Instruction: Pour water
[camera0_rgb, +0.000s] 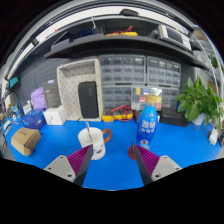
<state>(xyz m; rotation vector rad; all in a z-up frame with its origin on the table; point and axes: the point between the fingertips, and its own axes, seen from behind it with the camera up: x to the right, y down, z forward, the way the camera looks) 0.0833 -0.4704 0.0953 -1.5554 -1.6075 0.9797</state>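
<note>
The bottle (148, 122) stands upright on the blue table (190, 145), its long axis vertical, a blue label around its body and an orange cap on top. From where I am steering, it lies beyond my gripper (111, 164) and off to the right, nearly in line with the right finger rather than with the gap between the two. The white cup (92, 140), with a stick or straw leaning out of it, sits to the left of the bottle, just ahead of the left finger, and the two are apart from each other.

My fingers are spread wide with nothing between them, the purple pads (146, 158) facing inward across an empty gap above the table.

I judge that the grasp has not begun. To pick up the bottle I would need to swing right and push forward so its body comes between the pads, taking it from the side across its upright axis.

Further out, a cardboard box (25, 140) lies to the far left, a drawer cabinet (124, 85) stands behind, and a green plant (200, 100) fills the right.
</note>
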